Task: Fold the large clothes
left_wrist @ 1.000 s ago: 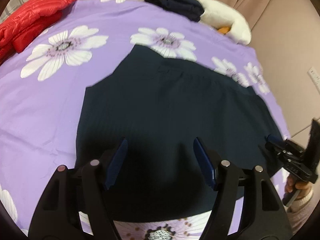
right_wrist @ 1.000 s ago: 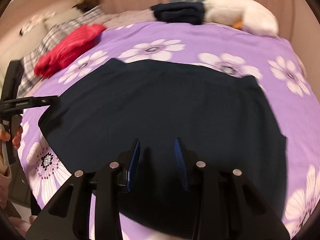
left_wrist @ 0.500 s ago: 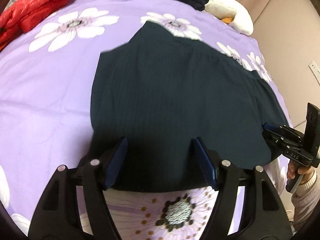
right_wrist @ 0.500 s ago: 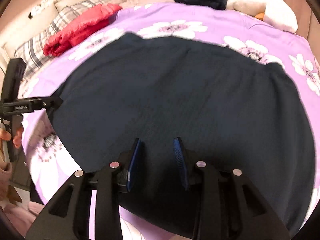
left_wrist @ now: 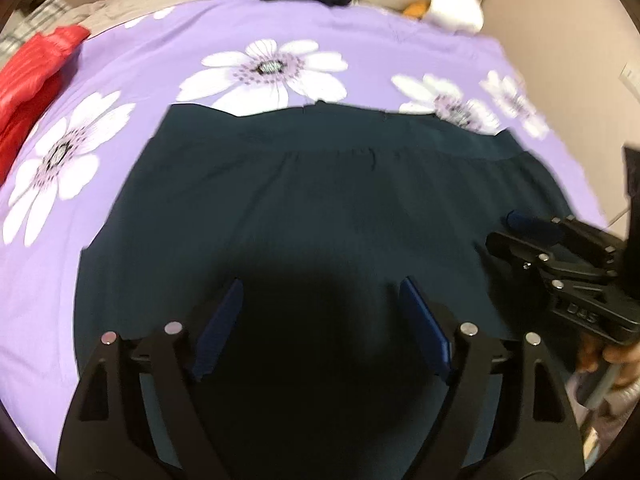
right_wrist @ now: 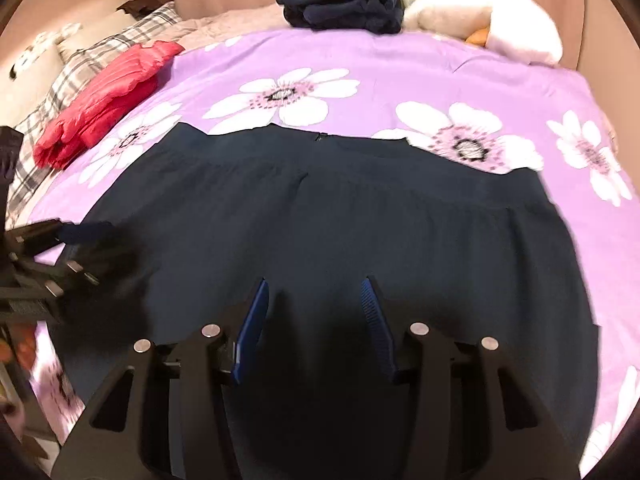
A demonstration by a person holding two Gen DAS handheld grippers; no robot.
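Navy ribbed fabric fills your left wrist view: the large dark navy garment (left_wrist: 320, 208) lies spread flat on the purple flower-print bed cover (left_wrist: 160, 56), its banded edge toward 12 o'clock, which suits a fold made from the near hem. Your left hand-held gripper (left_wrist: 320, 312) hovers over the near part with its blue pads wide apart, holding nothing. At 3 o'clock your right hand-held gripper (left_wrist: 532, 228) reaches over the garment's edge; from here you cannot tell its gap. A red quilted jacket (left_wrist: 32, 72) sits at 10 o'clock.

The right wrist view settles that: the pads stand parted and empty over the garment's near middle. It also shows a folded dark navy pile (right_wrist: 344, 8) at 12 o'clock beside a white plush cushion (right_wrist: 488, 16), probably finished pieces, plus plaid bedding (right_wrist: 80, 64) behind the jacket.
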